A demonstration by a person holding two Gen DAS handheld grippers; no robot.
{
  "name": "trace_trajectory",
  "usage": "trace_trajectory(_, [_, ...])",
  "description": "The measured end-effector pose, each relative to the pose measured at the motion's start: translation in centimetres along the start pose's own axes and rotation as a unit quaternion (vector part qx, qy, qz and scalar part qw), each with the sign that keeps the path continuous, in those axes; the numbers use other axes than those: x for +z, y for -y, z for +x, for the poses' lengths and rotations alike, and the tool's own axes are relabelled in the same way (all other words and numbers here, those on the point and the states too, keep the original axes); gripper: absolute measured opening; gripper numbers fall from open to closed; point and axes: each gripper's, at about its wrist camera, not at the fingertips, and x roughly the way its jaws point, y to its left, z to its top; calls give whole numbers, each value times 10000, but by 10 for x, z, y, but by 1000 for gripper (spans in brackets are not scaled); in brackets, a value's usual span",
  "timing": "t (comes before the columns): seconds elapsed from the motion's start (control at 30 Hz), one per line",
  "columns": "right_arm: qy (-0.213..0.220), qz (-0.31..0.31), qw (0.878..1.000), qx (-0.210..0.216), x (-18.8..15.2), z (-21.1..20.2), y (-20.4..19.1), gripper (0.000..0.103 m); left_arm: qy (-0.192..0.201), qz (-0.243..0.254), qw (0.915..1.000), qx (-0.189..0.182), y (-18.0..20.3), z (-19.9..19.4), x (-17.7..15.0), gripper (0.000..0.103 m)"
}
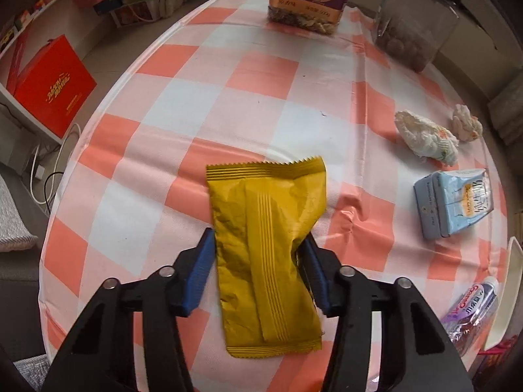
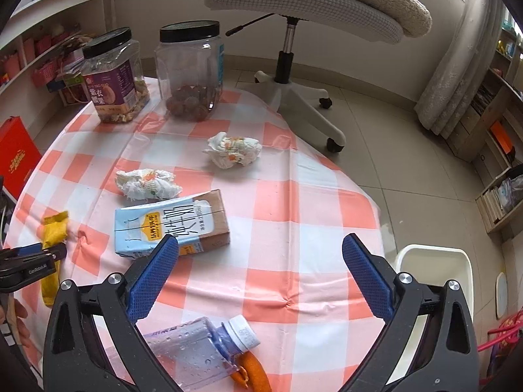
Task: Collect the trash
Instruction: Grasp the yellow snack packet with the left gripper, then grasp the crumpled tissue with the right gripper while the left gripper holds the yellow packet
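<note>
Left gripper (image 1: 260,245) clamped, right gripper (image 2: 260,272) agape.

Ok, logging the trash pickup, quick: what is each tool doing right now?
Left tool: shut on the yellow wrapper, pads pressing its sides.
Right tool: open, holding nothing, above the checked tablecloth.

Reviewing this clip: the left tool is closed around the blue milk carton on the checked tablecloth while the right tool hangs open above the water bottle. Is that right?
Not quite. The left tool is closed around the yellow snack wrapper, not the milk carton, which lies untouched; the left wrist view shows it. The right tool is indeed open above the water bottle.
</note>
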Motion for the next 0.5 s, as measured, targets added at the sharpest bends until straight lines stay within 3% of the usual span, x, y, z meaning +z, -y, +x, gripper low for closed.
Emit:
trace_trajectory(0.1, [-59,-215,9991,363,5,5,-11,96,15,-89,9995,-291,-5,-8,-2,39])
trace_trajectory(0.13, [-97,-284,9986,432,8,8,-15,96,57,-111,9993,-349,-7,-13,-2,30])
trace_trajectory(0.3, [-121,-626,9957,677,33,26,-32,96,455,-8,9976,-517,-10,-47,-3,30])
trace_trajectory(0.5, [-472,-2193,9720,706,57,60,-100,96,721,-28,9945,-761,-14,-76,-3,30])
